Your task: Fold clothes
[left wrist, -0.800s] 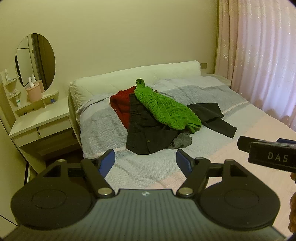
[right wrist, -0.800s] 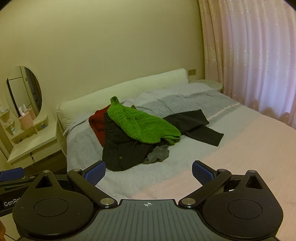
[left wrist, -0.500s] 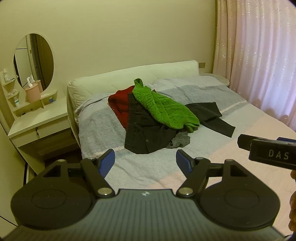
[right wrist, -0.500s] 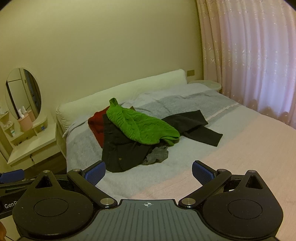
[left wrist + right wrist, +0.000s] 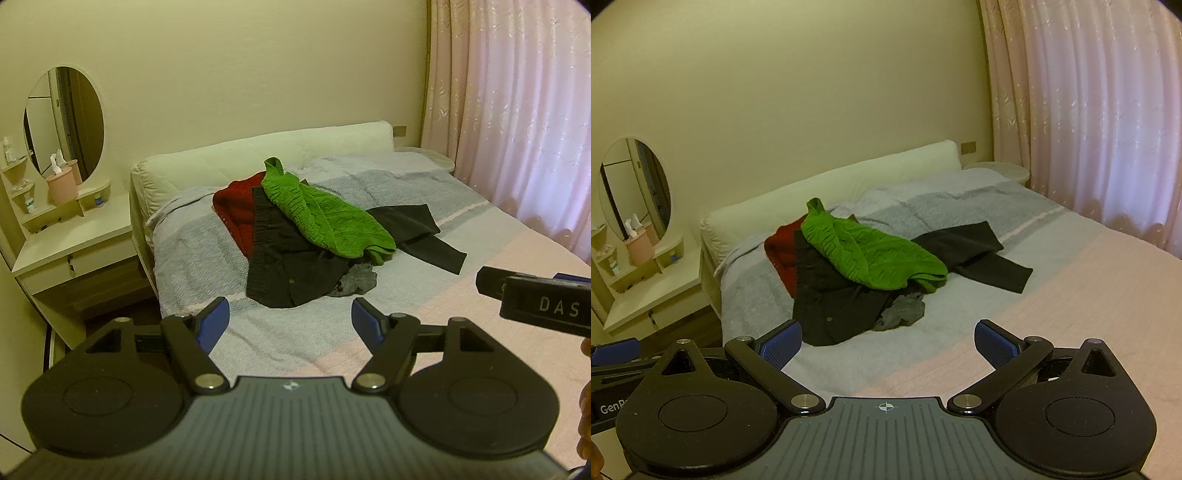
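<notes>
Cream walls and a pink curtain (image 5: 1089, 129) frame a bed (image 5: 332, 343) with a grey and pale pink cover. Near its middle lies a heap of clothes: a green knit sweater (image 5: 325, 214) on top of a black garment (image 5: 288, 269), a red garment (image 5: 236, 210) toward the headboard, a small grey piece (image 5: 356, 282) at the near edge. Both the left gripper (image 5: 290, 321) and the right gripper (image 5: 888, 343) hover short of the heap, jaws spread wide and empty. A vanity with an oval mirror (image 5: 64, 120) stands beside the bed.
</notes>
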### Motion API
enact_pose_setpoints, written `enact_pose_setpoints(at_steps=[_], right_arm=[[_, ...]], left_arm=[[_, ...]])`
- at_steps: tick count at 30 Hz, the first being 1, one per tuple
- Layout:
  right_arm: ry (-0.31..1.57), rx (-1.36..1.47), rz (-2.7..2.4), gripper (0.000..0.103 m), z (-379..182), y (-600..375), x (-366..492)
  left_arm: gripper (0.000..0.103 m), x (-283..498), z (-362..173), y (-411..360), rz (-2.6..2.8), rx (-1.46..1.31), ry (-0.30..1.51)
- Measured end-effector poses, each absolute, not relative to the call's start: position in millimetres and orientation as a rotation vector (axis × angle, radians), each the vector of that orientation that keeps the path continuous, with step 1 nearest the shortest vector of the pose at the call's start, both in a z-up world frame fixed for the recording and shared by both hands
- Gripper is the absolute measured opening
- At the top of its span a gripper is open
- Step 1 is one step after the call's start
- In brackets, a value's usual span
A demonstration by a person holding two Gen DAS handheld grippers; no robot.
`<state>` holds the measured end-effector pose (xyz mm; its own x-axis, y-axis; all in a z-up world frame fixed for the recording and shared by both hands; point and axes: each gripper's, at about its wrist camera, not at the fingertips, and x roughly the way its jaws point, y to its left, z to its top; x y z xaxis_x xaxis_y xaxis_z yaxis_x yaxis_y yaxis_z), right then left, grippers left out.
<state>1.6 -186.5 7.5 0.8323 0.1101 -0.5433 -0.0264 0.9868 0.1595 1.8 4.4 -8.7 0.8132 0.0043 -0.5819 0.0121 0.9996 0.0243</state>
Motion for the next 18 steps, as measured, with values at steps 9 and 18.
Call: enact_pose_setpoints(at_steps=[9,18], right_arm=[[0.582,0.149,0.064,0.102,6.8,-184.3,1.5],[0.579,0.155,0.06,0.102,4.1,-184.0,2.8]], left_arm=[[0.07,3.9,-10.3,8.0,-0.02,0.032,0.623],[0.07,7.2,-6.0,9.2,-0.028,0.046,0.622]])
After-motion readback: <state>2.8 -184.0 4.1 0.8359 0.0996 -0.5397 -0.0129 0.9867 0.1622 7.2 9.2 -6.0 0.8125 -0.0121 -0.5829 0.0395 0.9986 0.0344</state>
